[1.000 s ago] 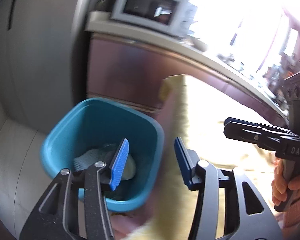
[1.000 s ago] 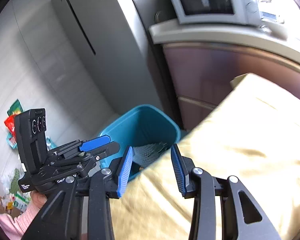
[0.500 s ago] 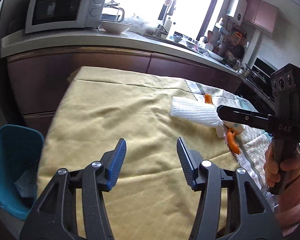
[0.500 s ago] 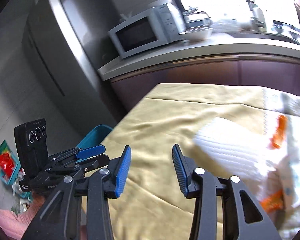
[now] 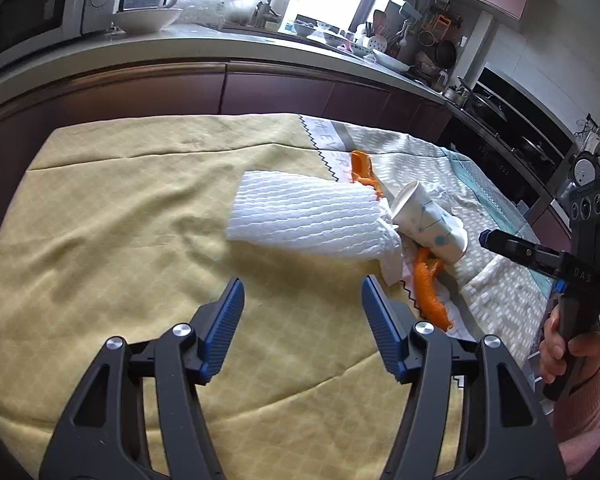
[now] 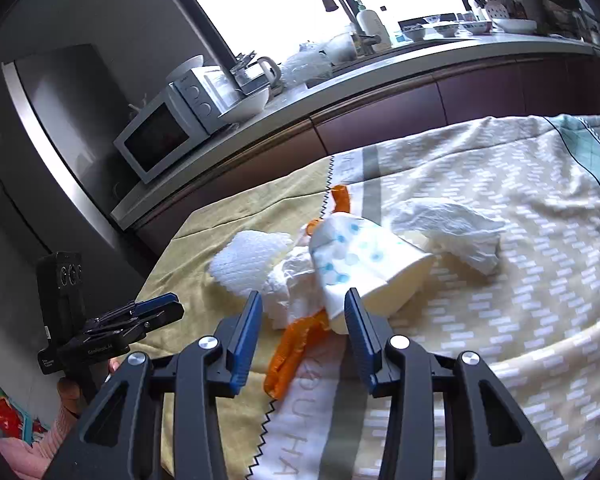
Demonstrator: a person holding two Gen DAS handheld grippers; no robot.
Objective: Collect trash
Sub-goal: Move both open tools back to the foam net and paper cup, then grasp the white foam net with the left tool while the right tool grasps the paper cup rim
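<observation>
Kitchen counter behind, cloth-covered table [image 5: 100,208] below us; left view: our left gripper [image 5: 303,320], jaws opening and empty, faces the foam net [image 5: 300,216], its length running rightward into the cup [image 5: 432,220]; right view: our right gripper [image 6: 303,336], jaws apart and empty, sits nearer, cup [image 6: 360,264] just ahead, peel [image 6: 296,348] between.

The paper cup [image 6: 364,268] hides part of the orange peel [image 6: 296,348] under it.
</observation>
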